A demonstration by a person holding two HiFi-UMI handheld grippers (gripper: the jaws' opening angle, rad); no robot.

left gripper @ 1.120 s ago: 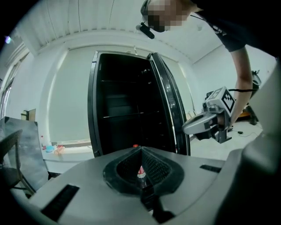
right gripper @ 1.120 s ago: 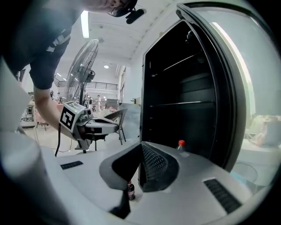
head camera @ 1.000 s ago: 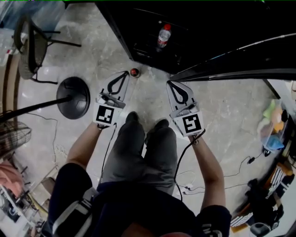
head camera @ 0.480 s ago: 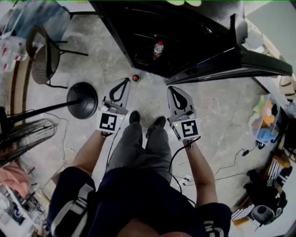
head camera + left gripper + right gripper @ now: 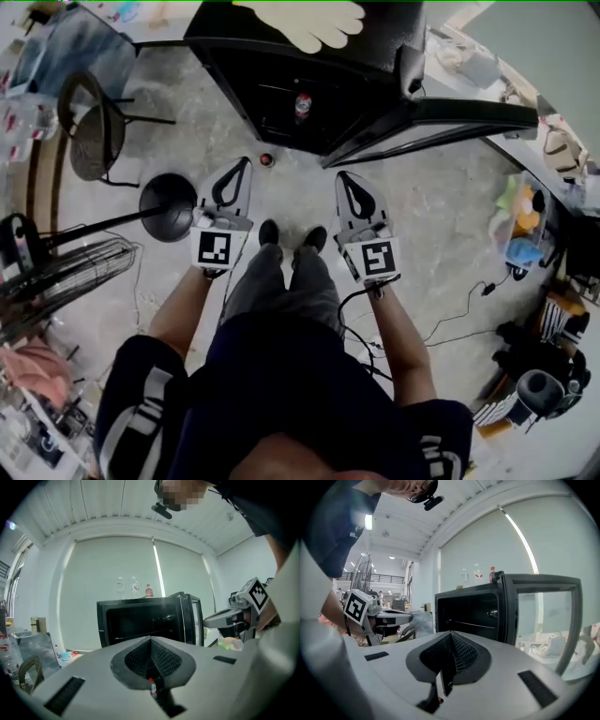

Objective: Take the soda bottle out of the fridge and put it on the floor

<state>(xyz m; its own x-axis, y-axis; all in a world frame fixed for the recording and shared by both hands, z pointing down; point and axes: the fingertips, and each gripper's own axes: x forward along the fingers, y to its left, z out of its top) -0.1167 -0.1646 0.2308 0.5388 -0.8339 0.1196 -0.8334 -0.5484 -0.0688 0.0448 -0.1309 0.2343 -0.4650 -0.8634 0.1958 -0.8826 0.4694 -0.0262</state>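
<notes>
While the soda bottle point(image 5: 303, 105) stands well ahead, the left claw point(image 5: 243, 163) hangs closed.

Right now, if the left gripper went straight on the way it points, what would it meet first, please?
Probably the open black fridge: the shut left gripper aims at its dark interior, though depth is unclear. The small red-capped bottle seems to sit below that line.

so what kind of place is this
Likely a cluttered lab or workroom rather than a kitchen: a black fridge stands open on a bare stone floor, with a fan and a chair nearby.
</notes>
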